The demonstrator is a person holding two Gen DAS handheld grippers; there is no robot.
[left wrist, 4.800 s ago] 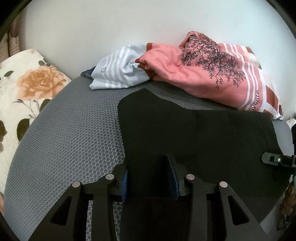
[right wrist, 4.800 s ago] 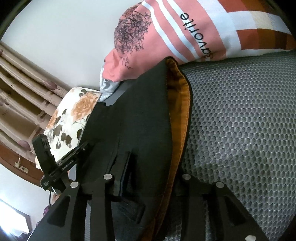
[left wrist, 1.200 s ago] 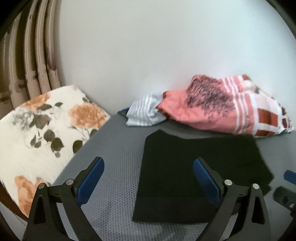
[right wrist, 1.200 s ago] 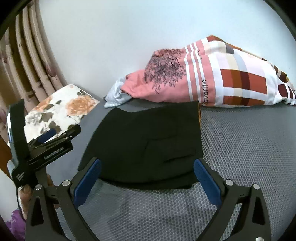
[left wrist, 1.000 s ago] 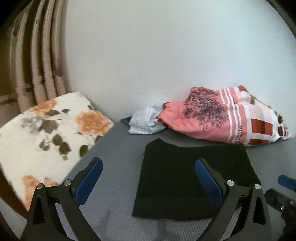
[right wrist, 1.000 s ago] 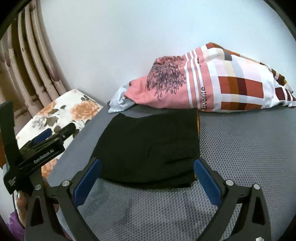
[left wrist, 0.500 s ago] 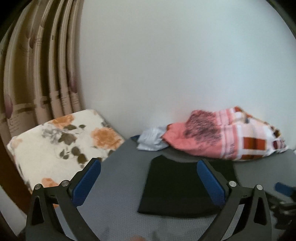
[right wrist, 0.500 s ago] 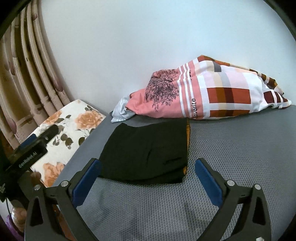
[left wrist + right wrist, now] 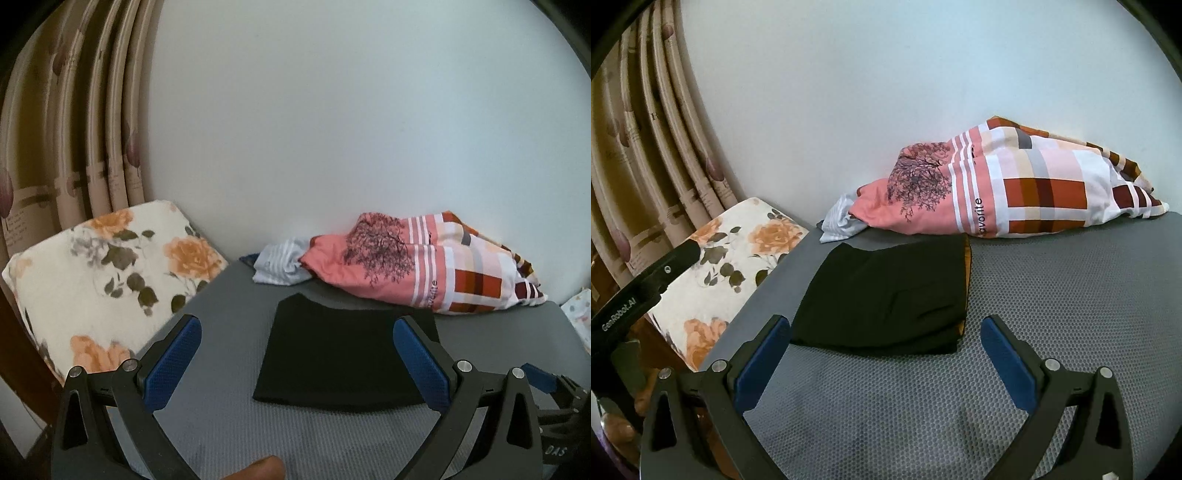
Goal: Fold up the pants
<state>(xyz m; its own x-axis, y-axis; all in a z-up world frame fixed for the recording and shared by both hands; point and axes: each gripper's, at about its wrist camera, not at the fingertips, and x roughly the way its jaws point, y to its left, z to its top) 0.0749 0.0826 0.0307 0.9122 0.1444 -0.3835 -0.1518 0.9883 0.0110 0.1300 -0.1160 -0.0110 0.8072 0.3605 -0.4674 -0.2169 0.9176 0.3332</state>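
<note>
Pants [image 9: 343, 354] lie folded flat on the grey surface [image 9: 1052, 295]; left gripper [image 9: 295, 363] and right gripper [image 9: 882, 356] gape wide, empty.

Ahead of both tools, the pants [image 9: 886, 291] are plain black with an orange lining edge, lying on a grey honeycomb-textured mat [image 9: 1052, 295]. Beyond them lies a pink cloth [image 9: 990, 192] with white stripes, red-brown checks and a black tree print. Left of the tools, the cushion [image 9: 92, 277] is white with orange roses and dark leaves; gripper pads [image 9: 173, 362] are blue.
</note>
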